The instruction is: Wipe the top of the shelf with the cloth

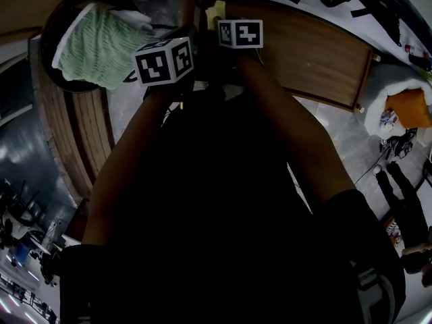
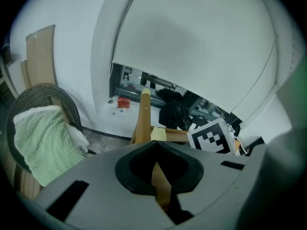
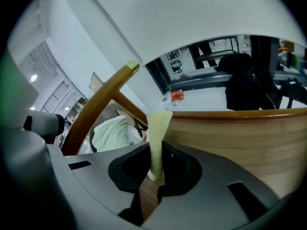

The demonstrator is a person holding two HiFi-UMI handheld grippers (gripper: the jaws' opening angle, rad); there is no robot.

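A pale yellow cloth (image 3: 159,126) is pinched between the jaws of my right gripper (image 3: 156,150), and its free end sticks up past the tips. Just beyond it runs the wooden shelf top (image 3: 240,133), which the head view shows as a long brown board (image 1: 304,56). The cloth (image 1: 215,12) peeks out there above the right gripper's marker cube (image 1: 240,34). My left gripper (image 2: 156,145) is shut with nothing between its jaws and sits close beside the right one. In its view the cloth (image 2: 158,134) lies ahead.
A dark round basket (image 1: 57,19) holding a green and white towel (image 1: 98,46) stands to the left. A slanted wooden pole (image 2: 143,116) rises between the grippers and the basket. My dark sleeves fill the lower head view. Bags lie on a counter (image 3: 249,87) behind the shelf.
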